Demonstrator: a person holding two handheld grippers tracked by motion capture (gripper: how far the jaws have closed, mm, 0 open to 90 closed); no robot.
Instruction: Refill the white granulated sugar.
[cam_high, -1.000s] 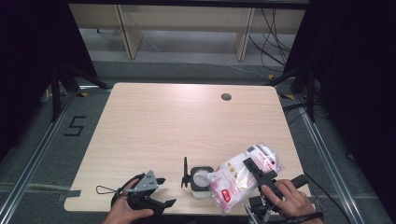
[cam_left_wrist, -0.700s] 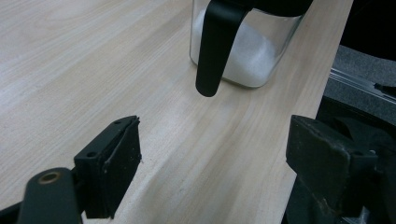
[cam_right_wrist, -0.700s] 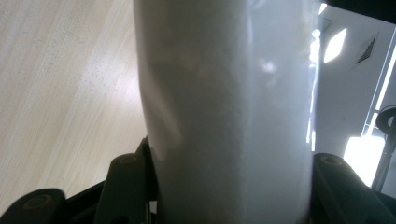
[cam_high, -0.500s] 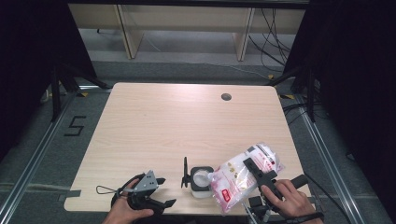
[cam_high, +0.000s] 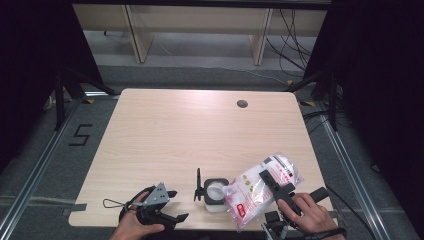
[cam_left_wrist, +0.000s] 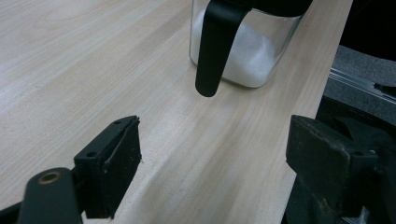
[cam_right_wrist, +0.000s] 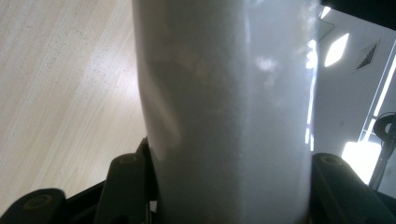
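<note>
The right tongs (cam_high: 272, 182) are clamping a tilted bag (cam_high: 260, 187) of white granules, its mouth touching the open jar (cam_high: 216, 194) near the tabletop (cam_high: 200, 130) front edge; keep the mouth inside the rim. The left tongs (cam_high: 172, 206) are resting wide open, empty. Nothing has shifted since the earlier frame.

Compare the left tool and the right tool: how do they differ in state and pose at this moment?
The left tool is open and holds nothing; the right tool is shut on the plastic bag of white powder. The left tool sits low at the table's near edge, apart from the jar; the right tool tilts the bag so its mouth reaches the jar's opening. Both are black, two-jawed and held by a hand.
</note>
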